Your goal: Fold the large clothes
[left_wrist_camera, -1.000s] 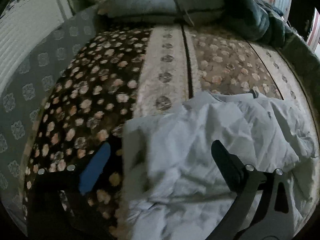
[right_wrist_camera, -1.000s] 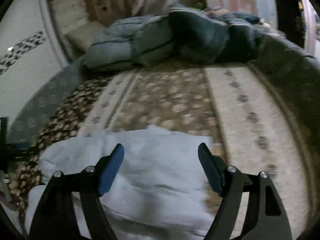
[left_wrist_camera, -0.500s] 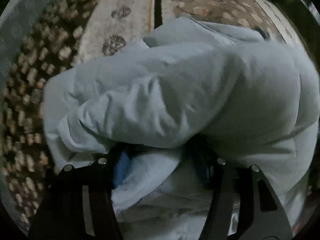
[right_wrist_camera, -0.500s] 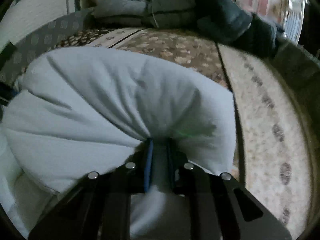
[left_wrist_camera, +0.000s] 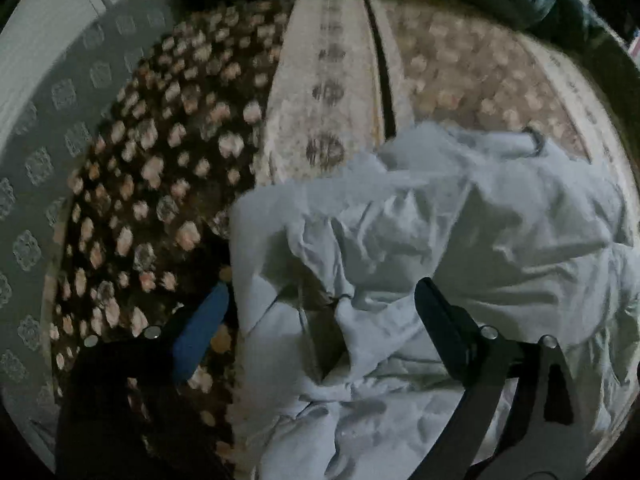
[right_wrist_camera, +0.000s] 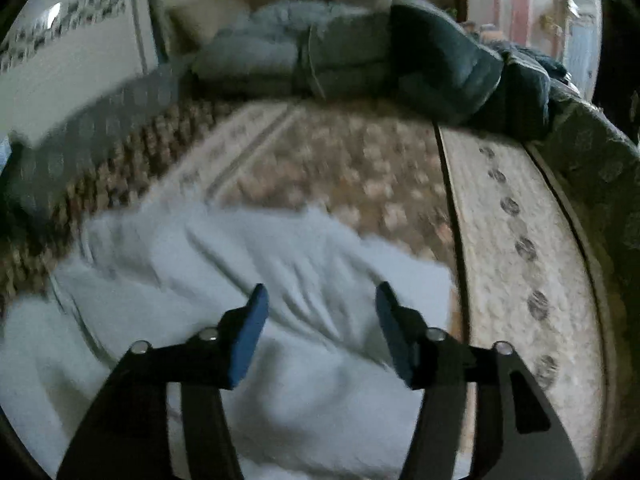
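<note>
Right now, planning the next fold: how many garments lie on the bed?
1: a pale blue garment, crumpled on the patterned bedspread, below the open left gripper and right gripper. Others may hide underneath.

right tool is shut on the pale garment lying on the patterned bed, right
Not quite. The right wrist view shows the right tool open, its jaws spread above the garment and gripping nothing. The garment does lie on the patterned bed.

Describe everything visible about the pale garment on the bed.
The pale garment is light blue-white, thin cloth by its look, crumpled into many creases, not flat. It lies on the patterned bedspread. The left gripper and right gripper are both open above it, gripping nothing. A dark loop shows at its far edge.
</note>
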Demonstrator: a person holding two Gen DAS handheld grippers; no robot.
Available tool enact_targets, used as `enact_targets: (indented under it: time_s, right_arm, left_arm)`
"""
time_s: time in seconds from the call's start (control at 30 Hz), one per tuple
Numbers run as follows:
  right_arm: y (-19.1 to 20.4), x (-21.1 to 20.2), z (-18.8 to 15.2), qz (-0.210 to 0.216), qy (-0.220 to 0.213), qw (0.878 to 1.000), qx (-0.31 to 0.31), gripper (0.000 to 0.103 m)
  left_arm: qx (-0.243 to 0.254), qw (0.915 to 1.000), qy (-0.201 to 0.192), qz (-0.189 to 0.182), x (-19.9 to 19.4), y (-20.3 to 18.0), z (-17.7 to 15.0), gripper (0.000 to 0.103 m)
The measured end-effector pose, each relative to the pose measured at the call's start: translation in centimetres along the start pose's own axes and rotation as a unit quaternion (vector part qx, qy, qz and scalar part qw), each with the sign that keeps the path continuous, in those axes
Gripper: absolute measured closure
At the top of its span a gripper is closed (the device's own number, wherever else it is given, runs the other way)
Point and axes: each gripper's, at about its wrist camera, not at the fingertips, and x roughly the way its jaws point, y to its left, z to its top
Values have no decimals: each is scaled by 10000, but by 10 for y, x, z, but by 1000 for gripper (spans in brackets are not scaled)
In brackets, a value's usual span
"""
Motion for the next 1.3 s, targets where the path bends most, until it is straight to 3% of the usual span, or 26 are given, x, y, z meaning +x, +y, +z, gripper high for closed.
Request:
enact_targets:
  time_s: [0.1,0.13,0.17,0.2,0.27,0.4,0.5,0.6,0.7,0.77,0.8,0.93,1.03,1.17,1.3]
  right_arm:
    - [17,28,14,-77,83,9998,-134,40]
    - [23,48,13,-217,329,9987,-314,41]
    - [25,72,10,-350,714,9958,-461,40]
    - [21,98,2,-290,1031,9930,-490,40]
    - [6,106,5,-313,1026,9938,-303,40]
    - [-14,65,18,-759,611,9951,-194,39]
    - [-20,24,5,-376,309,9987,-136,37]
    - [-16,-9,-18,-87,104,9999,38,32]
    - [-9,-8,-46,75,265,9996,-60,31]
    - [-13,14,-72,-167,666,9973,-246,32]
    - [-19,15,-77,-70,674,9977,-97,32]
    - [-28,-17,-72,35,234,9997,113,30]
    - [-24,-56,-76,36,-158,9998,89,22]
    - [-19,-93,-101,112,-239,9995,180,18]
    - [-13,-121,-132,384,-214,9982,412,13]
  left_arm:
    - [180,9954,408,844,50,-4,-5,22]
    - [109,9952,543,810,66,-1,-5,17]
    - [-156,9964,642,533,79,11,-7,13]
    - [-340,9961,696,411,81,20,-6,6]
    - [-505,9960,701,213,73,35,-2,7]
    - [-477,9980,294,284,32,53,2,8]
    - [-334,9990,19,280,6,44,-16,9]
    - [-63,9994,-290,-200,-8,16,-31,9]
    - [234,9996,-143,116,9,-12,-43,9]
    - [149,9999,-41,28,13,-11,-52,9]
    - [64,10000,-44,-54,7,-8,-58,10]
    - [-51,9982,-603,-56,-29,-7,-81,9]
    - [-278,9951,-947,-101,-61,-9,-97,7]
    - [-355,9909,-1282,188,-105,-26,-125,6]
    - [-258,9906,-1333,188,-139,-41,-156,3]
